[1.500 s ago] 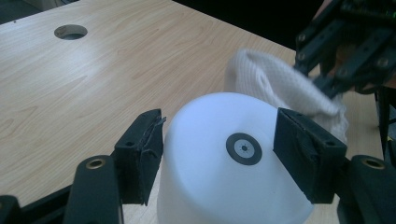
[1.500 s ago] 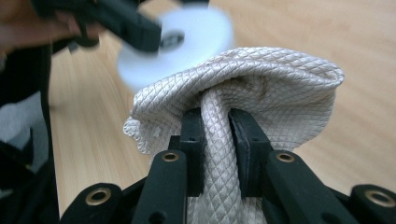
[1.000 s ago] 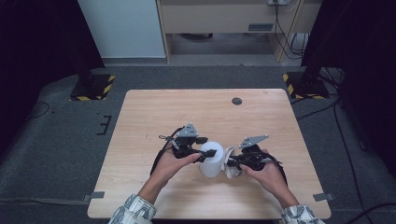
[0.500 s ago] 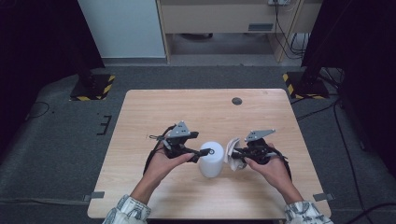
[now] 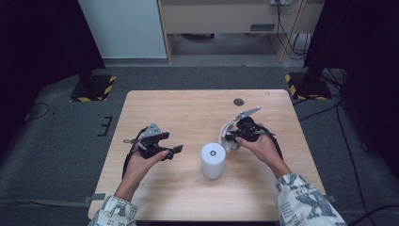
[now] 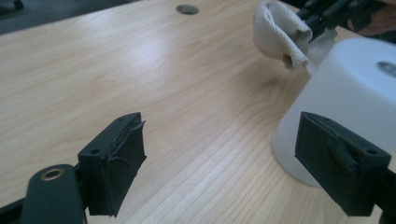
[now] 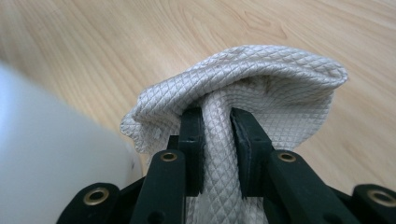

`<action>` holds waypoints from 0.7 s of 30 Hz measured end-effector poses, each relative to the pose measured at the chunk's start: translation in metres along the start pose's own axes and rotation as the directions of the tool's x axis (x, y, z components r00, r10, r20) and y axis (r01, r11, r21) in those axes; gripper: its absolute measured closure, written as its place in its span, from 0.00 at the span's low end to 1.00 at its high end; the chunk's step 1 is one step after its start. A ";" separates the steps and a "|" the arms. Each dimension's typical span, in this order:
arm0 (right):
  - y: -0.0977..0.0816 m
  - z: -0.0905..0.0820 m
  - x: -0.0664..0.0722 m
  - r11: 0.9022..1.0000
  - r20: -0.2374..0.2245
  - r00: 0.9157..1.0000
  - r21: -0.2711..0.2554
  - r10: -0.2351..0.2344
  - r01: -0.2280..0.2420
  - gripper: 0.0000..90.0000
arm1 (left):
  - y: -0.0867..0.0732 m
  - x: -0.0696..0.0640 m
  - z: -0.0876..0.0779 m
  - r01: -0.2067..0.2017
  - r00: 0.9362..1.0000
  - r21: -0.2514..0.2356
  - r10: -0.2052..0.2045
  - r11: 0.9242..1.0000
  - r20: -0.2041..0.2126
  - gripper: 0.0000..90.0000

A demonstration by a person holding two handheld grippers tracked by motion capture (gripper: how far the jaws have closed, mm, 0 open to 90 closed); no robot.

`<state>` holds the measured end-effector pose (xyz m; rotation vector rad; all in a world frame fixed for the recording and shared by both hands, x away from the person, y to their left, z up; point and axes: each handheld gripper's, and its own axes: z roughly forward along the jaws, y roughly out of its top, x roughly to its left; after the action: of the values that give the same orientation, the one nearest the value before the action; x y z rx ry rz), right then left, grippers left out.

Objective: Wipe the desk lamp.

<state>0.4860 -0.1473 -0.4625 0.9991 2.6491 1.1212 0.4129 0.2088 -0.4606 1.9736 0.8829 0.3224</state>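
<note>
High view: a white roll of paper towel stands upright on the wooden counter, a little toward 5 o'clock of the counter's middle, its cardboard core facing up. At about 9 o'clock from the roll, well apart from it, the left hand-held gripper lies in the person's left hand; its jaws have just been opening and now stand wide with nothing between them, pointing toward the roll. At about 1 o'clock from the roll, just beside its top edge, the right hand-held gripper is clamped narrow on a crumpled white sheet of towel, held by the right hand. A small dark round hole sits in the counter near its far edge, at 12 o'clock from the right hand-held gripper.

Left gripper view: the two black jaws stand far apart over bare wood, the roll just behind the jaw at 4 o'clock, and the pinched sheet hangs at 1 o'clock above the roll.

Right gripper view: the quilted sheet is folded over and squeezed between the pads, bulging above them toward 12 o'clock; the roll's blurred side fills the 8 o'clock corner.
</note>
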 end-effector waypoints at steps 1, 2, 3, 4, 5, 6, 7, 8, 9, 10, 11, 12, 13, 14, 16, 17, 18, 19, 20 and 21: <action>0.006 0.007 -0.001 1.000 -0.006 1.000 0.006 0.001 -0.001 0.83 | -0.002 0.002 0.001 0.008 1.000 0.004 -0.008 1.000 -0.004 0.17; 0.008 0.011 -0.002 1.000 -0.013 1.000 0.010 0.007 -0.007 0.83 | -0.004 0.003 0.003 0.017 1.000 0.010 -0.017 1.000 -0.009 0.17; 0.011 0.017 -0.003 1.000 -0.016 1.000 0.014 0.004 -0.004 0.83 | -0.005 0.004 0.004 0.022 1.000 0.013 -0.022 1.000 -0.014 0.17; 0.014 0.024 -0.003 1.000 -0.017 1.000 0.026 0.008 -0.007 0.83 | -0.005 0.005 0.006 0.026 1.000 0.016 -0.025 1.000 -0.018 0.17; 0.016 0.030 -0.004 0.999 -0.021 1.000 0.040 0.007 -0.006 0.83 | -0.005 0.006 0.007 0.026 0.999 0.019 -0.026 0.999 -0.023 0.17; 0.019 0.038 -0.004 0.998 -0.019 1.000 0.055 -0.003 0.004 0.83 | -0.005 0.005 0.007 0.023 0.999 0.020 -0.022 1.000 -0.025 0.17; 0.022 0.042 -0.003 0.998 -0.021 1.000 0.058 0.000 0.001 0.83 | -0.005 0.005 0.008 0.016 0.999 0.023 -0.016 1.000 -0.028 0.17; 0.026 0.047 -0.003 0.998 -0.027 1.000 0.060 -0.005 0.007 0.83 | -0.005 0.005 0.009 0.015 0.999 0.025 -0.015 1.000 -0.028 0.17; 0.029 0.051 -0.002 0.998 -0.030 1.000 0.063 -0.009 0.011 0.83 | -0.005 0.004 0.010 0.011 1.000 0.031 -0.011 0.999 -0.029 0.17; 0.034 0.057 -0.001 0.997 -0.036 0.999 0.072 -0.018 0.021 0.82 | -0.006 0.004 0.011 0.009 1.000 0.033 -0.008 0.999 -0.030 0.17; 0.038 0.062 0.001 0.997 -0.038 0.999 0.077 -0.018 0.021 0.82 | -0.006 0.004 0.012 0.006 0.999 0.035 -0.005 0.999 -0.031 0.17; 0.040 0.066 0.002 0.997 -0.045 0.999 0.075 -0.026 0.030 0.81 | -0.006 0.004 0.012 0.003 0.999 0.038 -0.002 0.999 -0.033 0.17; 0.043 0.069 0.004 0.996 -0.051 0.998 0.080 -0.030 0.034 0.81 | -0.006 0.003 0.012 0.003 0.999 0.037 -0.002 0.999 -0.034 0.17; 0.045 0.072 0.006 0.996 -0.056 0.997 0.078 -0.044 0.048 0.80 | -0.005 0.003 0.012 0.002 0.999 0.036 0.000 0.999 -0.034 0.17; 0.048 0.077 0.011 0.996 -0.067 0.997 0.070 -0.047 0.052 0.78 | -0.005 0.003 0.012 -0.001 0.999 0.036 0.002 0.999 -0.036 0.17; 0.049 0.079 0.013 0.996 -0.077 0.996 0.067 -0.049 0.055 0.75 | -0.004 0.003 0.011 -0.005 0.999 0.035 0.006 0.999 -0.037 0.18; 0.050 0.080 0.014 0.997 -0.084 0.995 0.060 -0.051 0.056 0.70 | -0.004 0.003 0.011 -0.007 0.999 0.035 0.008 0.999 -0.036 0.18; 0.049 0.080 0.014 0.997 -0.087 0.995 0.055 -0.050 0.054 0.66 | -0.004 0.003 0.010 -0.007 0.999 0.034 0.008 0.999 -0.037 0.18; 0.049 0.080 0.013 0.997 -0.089 0.995 0.053 -0.045 0.050 0.62 | -0.004 0.004 0.010 -0.006 0.999 0.033 0.007 0.999 -0.038 0.18; 0.049 0.078 0.012 0.998 -0.097 0.994 0.050 -0.045 0.050 0.60 | -0.004 0.004 0.010 -0.005 0.999 0.030 0.006 1.000 -0.040 0.18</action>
<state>0.5279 -0.0670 -0.4844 0.9081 2.7747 1.1233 0.4193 0.2060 -0.4696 2.0036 0.9125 0.3544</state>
